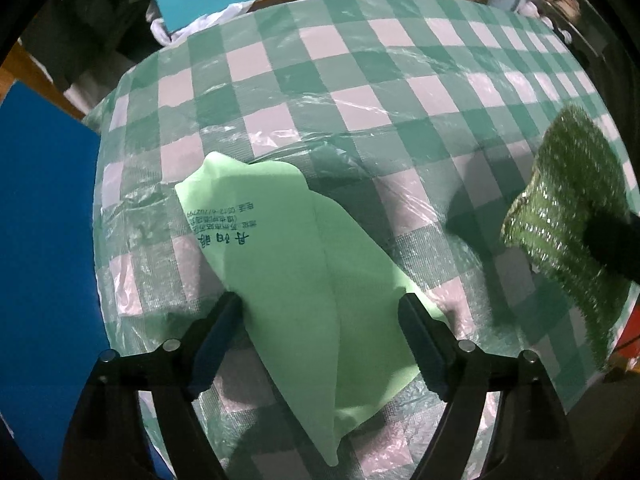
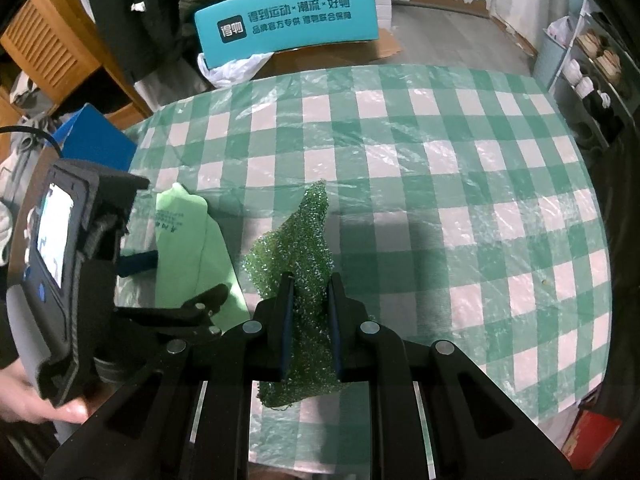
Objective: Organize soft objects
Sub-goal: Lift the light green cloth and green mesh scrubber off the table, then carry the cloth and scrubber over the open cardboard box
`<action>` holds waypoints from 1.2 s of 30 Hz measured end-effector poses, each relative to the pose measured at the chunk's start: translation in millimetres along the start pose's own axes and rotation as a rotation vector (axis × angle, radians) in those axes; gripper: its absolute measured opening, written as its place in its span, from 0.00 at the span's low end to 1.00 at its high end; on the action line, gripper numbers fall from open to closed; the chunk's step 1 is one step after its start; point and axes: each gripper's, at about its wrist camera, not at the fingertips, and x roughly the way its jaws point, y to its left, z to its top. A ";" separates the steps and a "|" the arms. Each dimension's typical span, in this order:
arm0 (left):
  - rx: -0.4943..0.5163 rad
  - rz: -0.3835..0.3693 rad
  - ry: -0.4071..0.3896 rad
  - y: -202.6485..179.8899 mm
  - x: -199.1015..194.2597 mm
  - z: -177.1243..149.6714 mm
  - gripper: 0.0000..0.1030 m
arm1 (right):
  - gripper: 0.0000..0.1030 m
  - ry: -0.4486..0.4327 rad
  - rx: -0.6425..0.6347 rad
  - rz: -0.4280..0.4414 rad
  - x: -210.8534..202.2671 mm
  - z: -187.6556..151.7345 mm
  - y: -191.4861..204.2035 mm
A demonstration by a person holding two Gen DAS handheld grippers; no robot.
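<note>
Between my left hand-held gripper (image 1: 320,312)'s spread fingers lies the pale green cloth (image 1: 296,264), lengthwise ahead near the worktop (image 1: 360,80)'s left edge; my right hand-held gripper (image 2: 310,304) clamps the scouring pad (image 2: 300,248)

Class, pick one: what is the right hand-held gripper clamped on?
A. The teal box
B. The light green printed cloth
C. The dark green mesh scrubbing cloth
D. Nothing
C: the right hand-held gripper has its fingers closed on the dark green mesh scrubbing cloth, lifted above the checkered tablecloth.

The cloth (image 1: 304,264) lies on the surface (image 1: 360,92) between the left tongs (image 1: 320,308), with the scouring pad (image 2: 298,256) between the right tongs (image 2: 310,292).
</note>
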 end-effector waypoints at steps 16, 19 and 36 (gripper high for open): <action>0.059 -0.075 -0.044 -5.8 -21.4 -11.5 0.06 | 0.14 -0.009 0.000 0.002 -4.6 1.9 0.4; 0.058 -0.090 -0.059 6.1 -31.0 -13.8 0.06 | 0.14 -0.015 -0.005 0.001 -7.2 2.7 2.8; 0.071 -0.096 -0.182 36.2 -87.6 -19.6 0.06 | 0.14 -0.074 -0.054 -0.008 -37.9 11.6 23.9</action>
